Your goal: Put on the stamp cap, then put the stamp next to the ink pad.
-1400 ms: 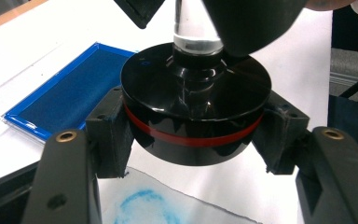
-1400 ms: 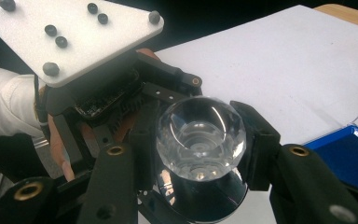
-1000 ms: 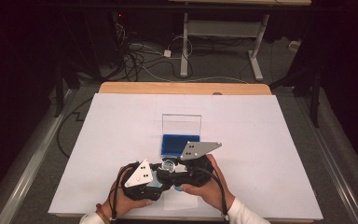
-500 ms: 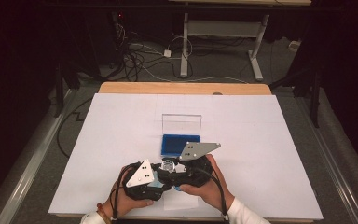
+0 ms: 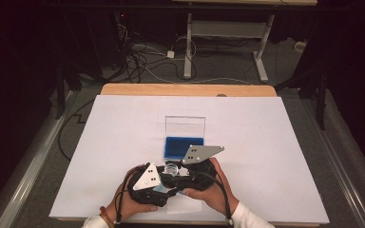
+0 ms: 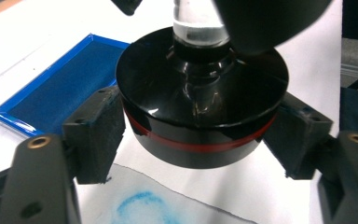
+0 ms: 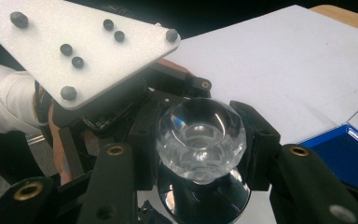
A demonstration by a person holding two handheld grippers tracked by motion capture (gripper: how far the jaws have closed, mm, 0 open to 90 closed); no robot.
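Partly hidden by the right claw gripping its clear knob, the stamp sits between the left claw's just-opened pads.

We hold both hands close together at the table's near edge, our left gripper just opening its jaws, our right gripper clamped tight.

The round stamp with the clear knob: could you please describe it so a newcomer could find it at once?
On the white table sheet, look at the near edge, just in front of the blue ink pad. Between the two hand-held grippers sits the stamp: a glossy black disc with a red band and a faceted clear knob, unlike the flat rectangular pad.
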